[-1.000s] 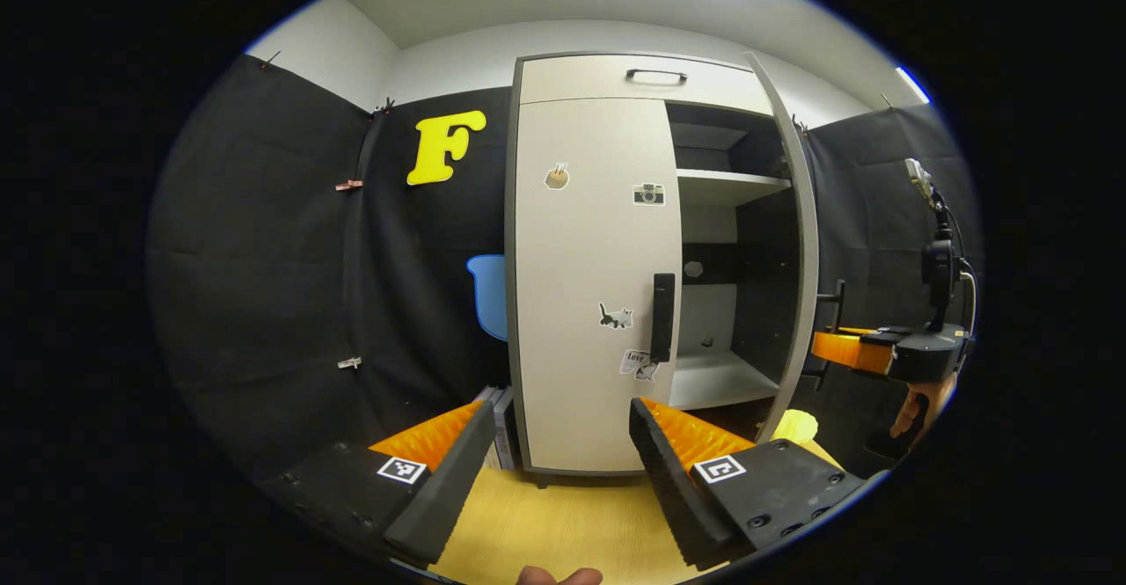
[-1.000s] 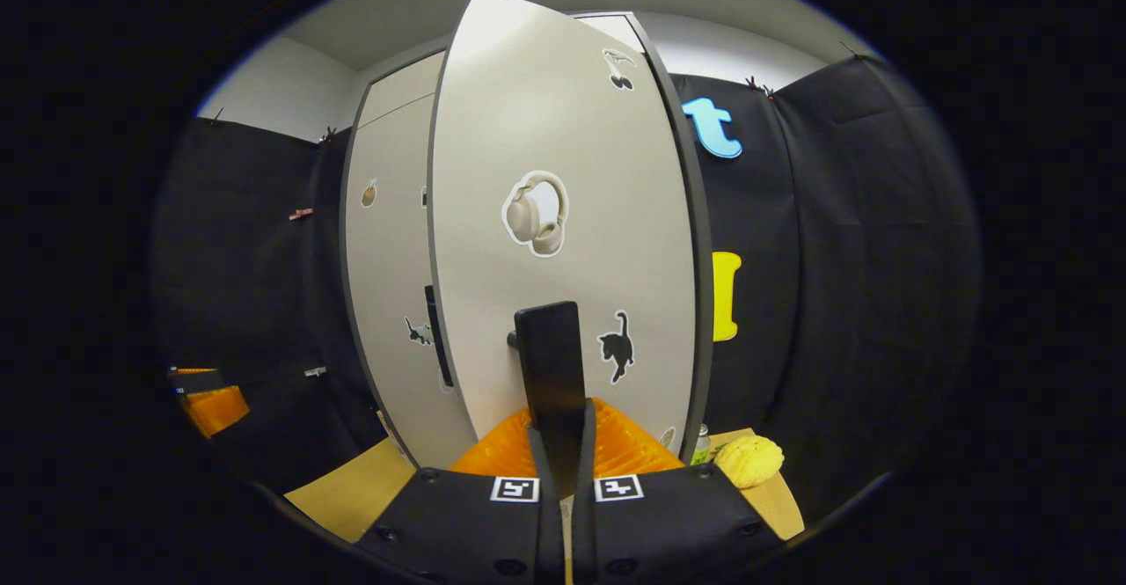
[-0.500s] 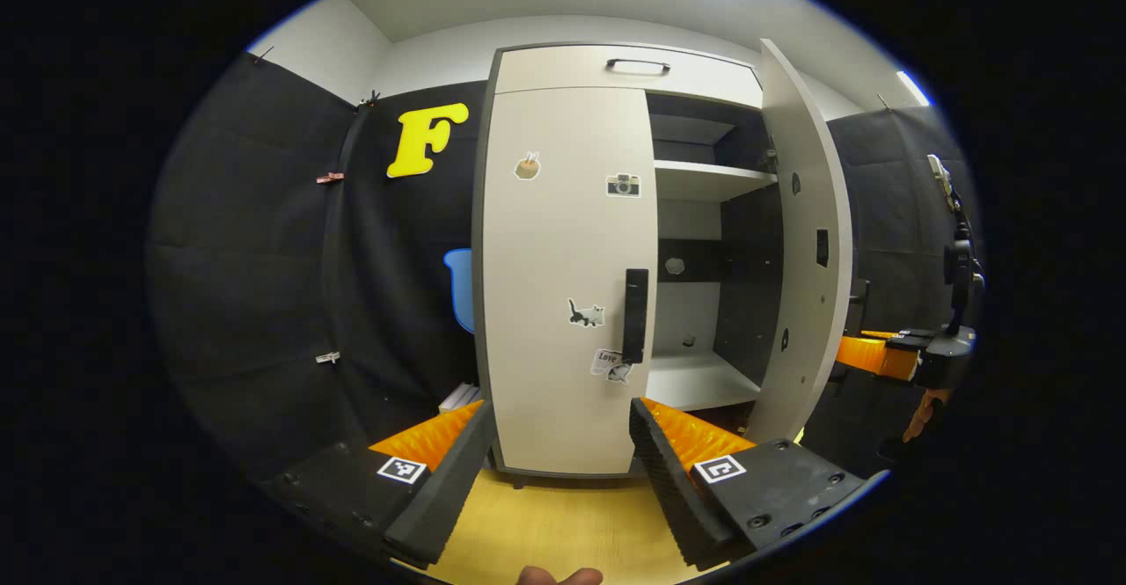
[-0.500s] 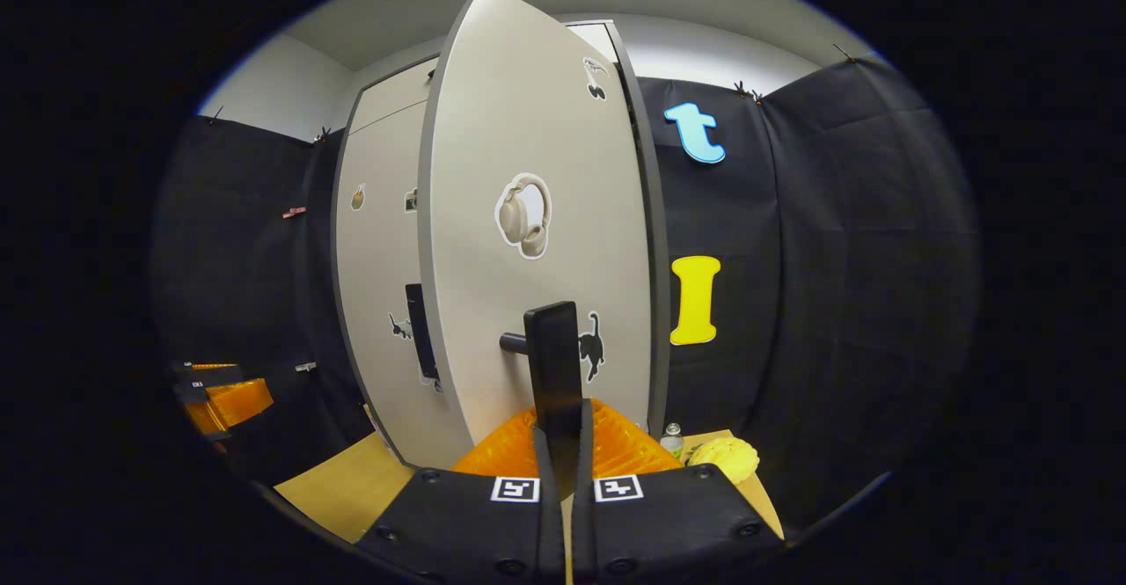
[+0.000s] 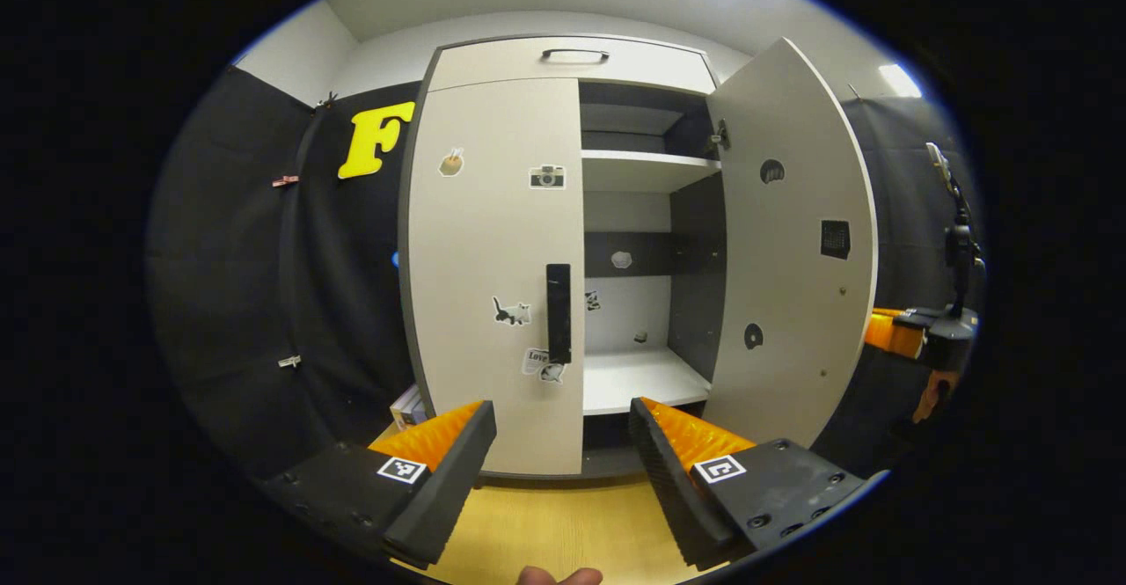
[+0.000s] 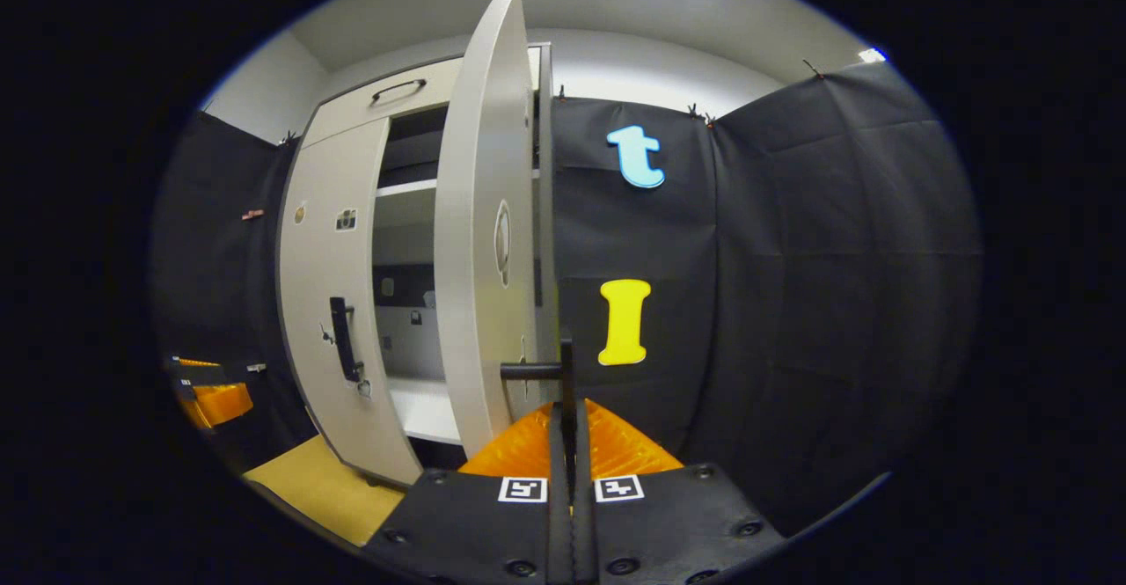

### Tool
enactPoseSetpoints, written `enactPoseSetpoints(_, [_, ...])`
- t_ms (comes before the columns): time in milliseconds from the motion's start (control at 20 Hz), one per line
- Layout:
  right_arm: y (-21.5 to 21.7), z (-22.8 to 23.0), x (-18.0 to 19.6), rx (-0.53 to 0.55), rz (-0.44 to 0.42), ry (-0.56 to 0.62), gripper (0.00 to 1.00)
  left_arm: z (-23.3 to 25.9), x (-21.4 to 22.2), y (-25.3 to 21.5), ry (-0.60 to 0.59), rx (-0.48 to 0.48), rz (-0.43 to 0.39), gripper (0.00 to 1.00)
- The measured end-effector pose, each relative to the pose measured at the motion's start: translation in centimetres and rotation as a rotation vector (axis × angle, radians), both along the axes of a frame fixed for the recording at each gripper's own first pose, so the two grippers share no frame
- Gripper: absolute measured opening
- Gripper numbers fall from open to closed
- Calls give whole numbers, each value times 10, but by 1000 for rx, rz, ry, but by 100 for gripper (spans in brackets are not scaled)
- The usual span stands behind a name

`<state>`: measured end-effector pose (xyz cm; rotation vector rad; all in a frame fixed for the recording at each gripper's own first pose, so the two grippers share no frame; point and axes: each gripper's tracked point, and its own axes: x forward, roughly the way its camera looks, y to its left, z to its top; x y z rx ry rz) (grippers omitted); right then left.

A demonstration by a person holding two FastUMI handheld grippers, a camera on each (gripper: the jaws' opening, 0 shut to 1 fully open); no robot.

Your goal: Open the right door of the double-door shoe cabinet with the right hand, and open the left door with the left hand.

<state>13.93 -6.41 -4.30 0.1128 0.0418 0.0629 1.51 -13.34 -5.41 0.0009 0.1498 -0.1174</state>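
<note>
A: What moved in the last second?
B: The right door (image 5: 796, 242) has swung much wider, drawn by the right gripper (image 6: 570, 409) clamped on its handle (image 6: 563, 374).
A: And inside?
B: More of the shelves (image 5: 647, 167) now shows.

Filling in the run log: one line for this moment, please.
right gripper: shut on right door handle | right door: open | left gripper: open | left door: closed

The right door's handle (image 6: 563, 372) is mostly swallowed between the right gripper (image 6: 570, 444) fingers, only a stub is seen. A small thing on the far lower shelf (image 5: 641, 336) is too tiny to be made out. A fingertip (image 5: 559, 576) is cut off at the near edge.
</note>
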Motion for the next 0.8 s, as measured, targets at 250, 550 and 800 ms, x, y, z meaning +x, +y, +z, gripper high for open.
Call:
enactPoseSetpoints(250, [-3, -3, -5, -30, 22, -2, 6, 6, -1, -20, -11, 5, -29, 95])
enactPoseSetpoints(550, [2, -6, -12, 9, 19, 25, 6, 11, -1, -24, -21, -1, -39, 95])
enactPoseSetpoints(800, [-4, -4, -24, 15, -16, 24, 12, 13, 7, -19, -32, -10, -38, 95])
